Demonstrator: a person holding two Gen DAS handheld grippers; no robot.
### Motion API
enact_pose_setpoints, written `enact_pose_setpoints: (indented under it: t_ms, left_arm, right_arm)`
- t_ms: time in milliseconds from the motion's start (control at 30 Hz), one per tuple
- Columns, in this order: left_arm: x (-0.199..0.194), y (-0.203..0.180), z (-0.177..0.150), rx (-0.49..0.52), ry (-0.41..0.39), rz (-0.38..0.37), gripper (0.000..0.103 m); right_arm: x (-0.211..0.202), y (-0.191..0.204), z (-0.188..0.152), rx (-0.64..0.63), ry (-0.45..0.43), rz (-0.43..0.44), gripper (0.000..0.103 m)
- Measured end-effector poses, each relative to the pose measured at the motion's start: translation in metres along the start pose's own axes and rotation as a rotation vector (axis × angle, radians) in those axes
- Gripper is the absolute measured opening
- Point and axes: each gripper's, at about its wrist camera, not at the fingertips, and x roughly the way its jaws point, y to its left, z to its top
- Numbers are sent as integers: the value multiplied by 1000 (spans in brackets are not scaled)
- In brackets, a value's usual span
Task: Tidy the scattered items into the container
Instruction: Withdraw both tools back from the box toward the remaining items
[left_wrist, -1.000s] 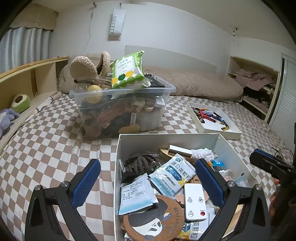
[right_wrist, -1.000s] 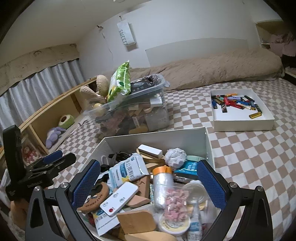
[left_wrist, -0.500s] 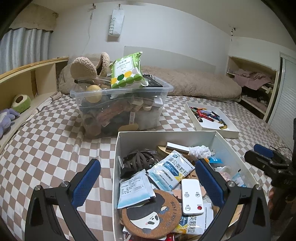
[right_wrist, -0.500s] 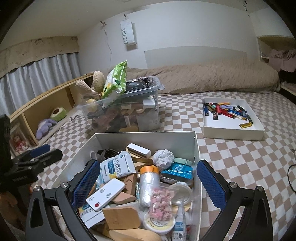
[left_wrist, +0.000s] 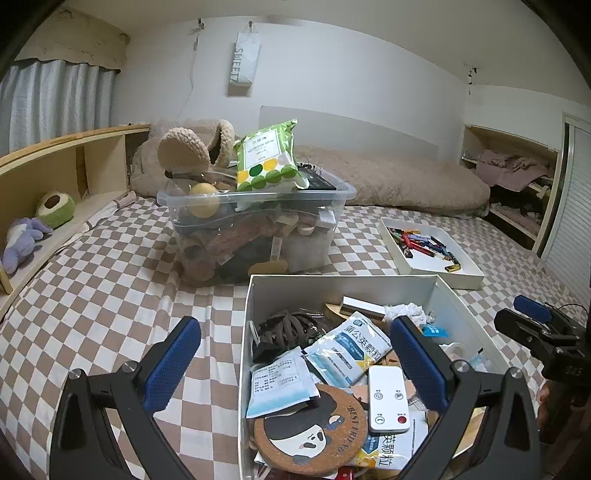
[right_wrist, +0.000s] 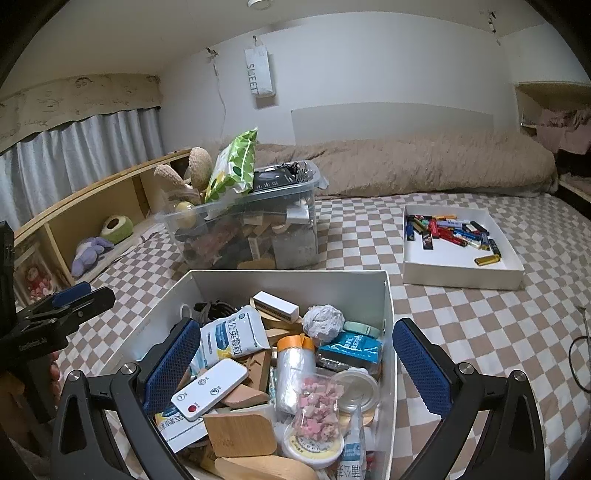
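Container (right_wrist: 388, 295): white box below both grippers, heaped with items; bedspread around bare, tidying seemingly done.
Left gripper (left_wrist: 295, 363): wide open, empty.
Right gripper (right_wrist: 295, 363): wide open, empty.

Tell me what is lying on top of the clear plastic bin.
On the clear plastic bin a green snack bag leans beside a dark flat box, with fuzzy slippers behind. What lies beneath them is mostly covered.

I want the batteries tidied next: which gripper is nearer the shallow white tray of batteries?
Right. The right gripper sits on the tray's side of the white box; the left gripper is on the far side.
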Motion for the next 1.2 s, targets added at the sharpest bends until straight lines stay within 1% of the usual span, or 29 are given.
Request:
enact_pose_setpoints:
  t_ms: [167,267,400,500,600,700,800,1000,1200]
  left_arm:
    - [-5,-6,-3,15,1,32,103]
    - [-9,-9,-5,25,-8,25,103]
    - [-19,-12,-14,23,-54,20,103]
    - [-25,-12,-21,15,-63,3,103]
    - [-28,-10,-26,4,-72,2,103]
    - [-31,-8,-32,-9,-74,-7,103]
    - [-34,-10,-36,-1,-73,-22,103]
    - [-40,-18,-45,39,-76,-9,103]
    - [-40,-23,-59,45,-46,-7,103]
  right_arm:
    - [-8,1,-5,-11,-9,-17,103]
    - [-15,-1,-9,-6,-18,-18,103]
    - [-23,-4,-15,7,-45,3,103]
    - [-29,-5,-19,13,-61,11,103]
    - [-37,-5,-23,18,-85,16,103]
    - [-44,-5,-29,18,-97,8,103]
    - [-45,-4,-37,4,-85,-4,103]
    - [-49,-2,-56,-13,-62,-25,103]
    - [-51,1,-72,-35,-37,-32,103]
